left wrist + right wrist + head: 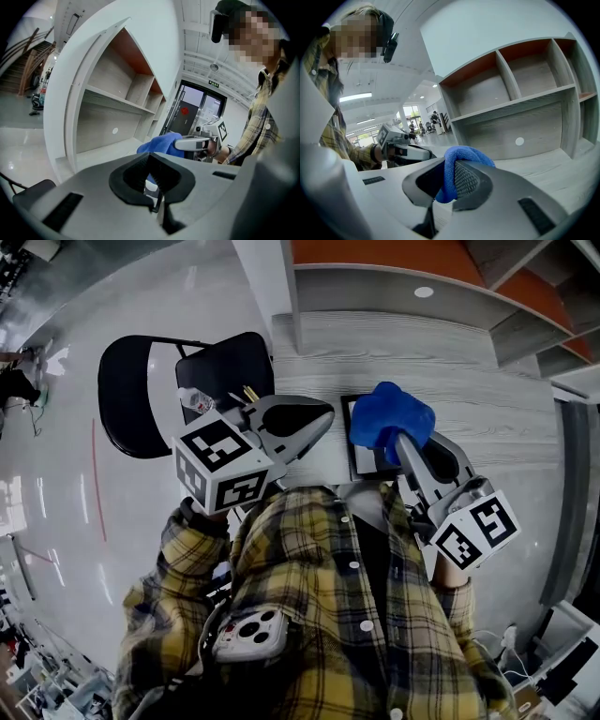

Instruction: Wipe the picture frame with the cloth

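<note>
Now: blue cloth (389, 416) bunched in R gripper (399, 441) jaws, over dark-rimmed frame (356, 461).

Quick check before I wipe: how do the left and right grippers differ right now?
The right gripper is shut on a bunched blue cloth. The left gripper has no cloth; its jaws pinch a thin dark edge, apparently the picture frame. In the head view the right gripper's cloth overlaps the frame, while the left gripper sits at the frame's left side. Both share the same grey two-jaw build, with jaws closed on something.
</note>
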`<act>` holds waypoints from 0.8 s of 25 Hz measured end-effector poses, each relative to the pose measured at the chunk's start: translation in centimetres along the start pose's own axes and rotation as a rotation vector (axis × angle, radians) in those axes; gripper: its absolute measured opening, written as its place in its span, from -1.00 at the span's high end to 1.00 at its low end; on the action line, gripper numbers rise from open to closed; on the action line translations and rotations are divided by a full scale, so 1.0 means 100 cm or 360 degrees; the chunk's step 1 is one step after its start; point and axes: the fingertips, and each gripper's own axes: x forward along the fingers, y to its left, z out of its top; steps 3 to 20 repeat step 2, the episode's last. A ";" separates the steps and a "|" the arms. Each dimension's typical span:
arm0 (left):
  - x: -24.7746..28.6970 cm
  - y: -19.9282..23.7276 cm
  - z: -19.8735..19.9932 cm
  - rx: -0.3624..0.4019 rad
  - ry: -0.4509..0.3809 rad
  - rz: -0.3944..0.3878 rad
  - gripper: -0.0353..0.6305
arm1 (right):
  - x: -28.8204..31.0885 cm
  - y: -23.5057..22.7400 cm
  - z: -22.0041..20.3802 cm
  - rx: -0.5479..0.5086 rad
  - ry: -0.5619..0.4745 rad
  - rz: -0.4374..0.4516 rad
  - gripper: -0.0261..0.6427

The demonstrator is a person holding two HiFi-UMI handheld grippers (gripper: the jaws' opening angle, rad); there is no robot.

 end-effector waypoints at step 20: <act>0.000 0.001 -0.001 0.0001 0.0004 0.0000 0.88 | 0.001 -0.001 -0.001 -0.0001 0.0003 -0.0001 0.78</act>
